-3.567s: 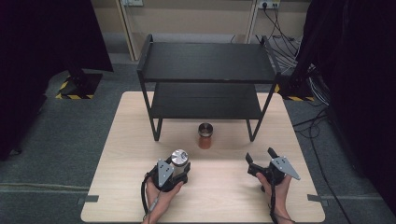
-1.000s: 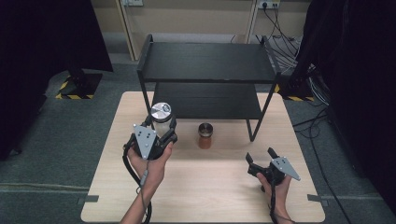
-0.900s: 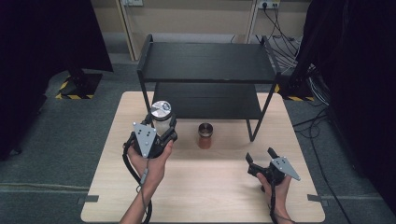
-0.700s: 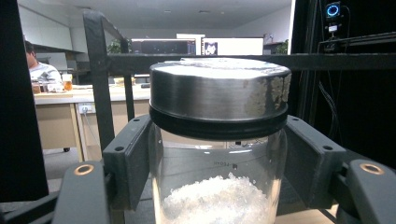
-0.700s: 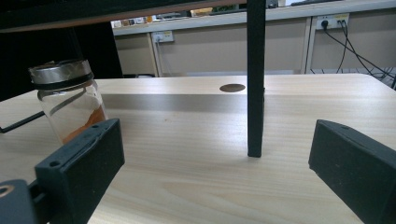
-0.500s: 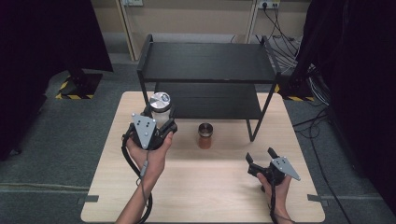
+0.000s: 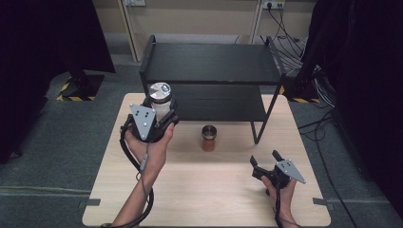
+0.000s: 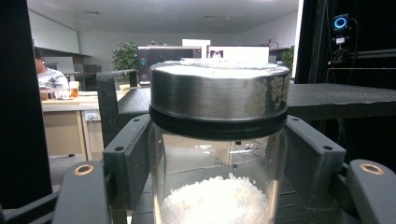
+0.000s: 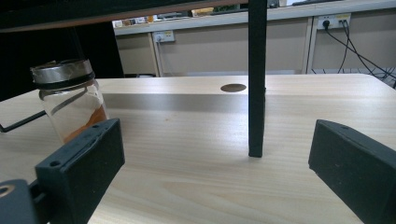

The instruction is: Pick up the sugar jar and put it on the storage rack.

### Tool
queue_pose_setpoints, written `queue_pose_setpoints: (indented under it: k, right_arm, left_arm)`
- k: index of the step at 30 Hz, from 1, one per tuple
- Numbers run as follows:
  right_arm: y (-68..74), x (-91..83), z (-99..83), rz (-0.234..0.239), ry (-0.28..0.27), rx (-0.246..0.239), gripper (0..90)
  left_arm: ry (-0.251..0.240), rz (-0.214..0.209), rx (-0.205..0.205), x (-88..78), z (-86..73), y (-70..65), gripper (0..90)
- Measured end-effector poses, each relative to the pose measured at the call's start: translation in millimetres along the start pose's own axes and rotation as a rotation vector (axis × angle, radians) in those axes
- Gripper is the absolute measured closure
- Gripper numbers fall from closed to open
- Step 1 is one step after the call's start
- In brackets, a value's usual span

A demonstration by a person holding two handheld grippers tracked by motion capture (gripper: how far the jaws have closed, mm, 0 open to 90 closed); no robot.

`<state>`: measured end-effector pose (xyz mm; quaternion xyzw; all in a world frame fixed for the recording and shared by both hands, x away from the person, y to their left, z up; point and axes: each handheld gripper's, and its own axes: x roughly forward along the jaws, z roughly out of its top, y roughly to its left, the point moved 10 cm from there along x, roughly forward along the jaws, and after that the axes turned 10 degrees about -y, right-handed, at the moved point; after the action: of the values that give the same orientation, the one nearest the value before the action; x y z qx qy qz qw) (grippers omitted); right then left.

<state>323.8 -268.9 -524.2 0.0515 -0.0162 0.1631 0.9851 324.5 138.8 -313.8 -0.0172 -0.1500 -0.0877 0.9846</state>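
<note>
We see the left gripper (image 7: 159, 121) clamped on a glass jar (image 7: 160, 99) with a metal lid. It holds the jar in the air over the left part of the table (image 7: 209, 194), just in front of the left front post of the black shelf rack (image 7: 209, 66). In the left gripper view the two black pads (image 8: 133, 154) press the glass from both sides, just below the lid. White grains (image 8: 217, 198) fill the lower part of the jar, but the bottom of the jar is cut off by the lower edge of that view. In the high view the gripper and the hand cover most of the jar body, so we make out only the lid and a little glass.

The right gripper (image 7: 268, 164) rests near the right front corner of the table, with its jaws wide apart and nothing between them.

A second small jar (image 7: 208, 137) stands near the middle of the table, in front of the rack. It has orange-brown content; in the right gripper view a black pad (image 9: 86, 161) hides its base.
</note>
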Motion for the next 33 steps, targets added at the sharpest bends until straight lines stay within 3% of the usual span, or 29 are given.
queue_pose_setpoints:
  k: [24, 33]
  right_arm:
    - [0.2, 0.0, 0.0, 0.002, 0.001, -0.003, 3.7]
    - [0.6, 0.1, 0.0, 0.003, 0.001, -0.007, 3.7]
  left_arm:
    - [0.024, 0.011, 0.008, 19.4, 16.6, 3.9, 31.0]
    - [0.023, 0.013, -0.014, 25.9, 26.5, 7.4, 31.0]
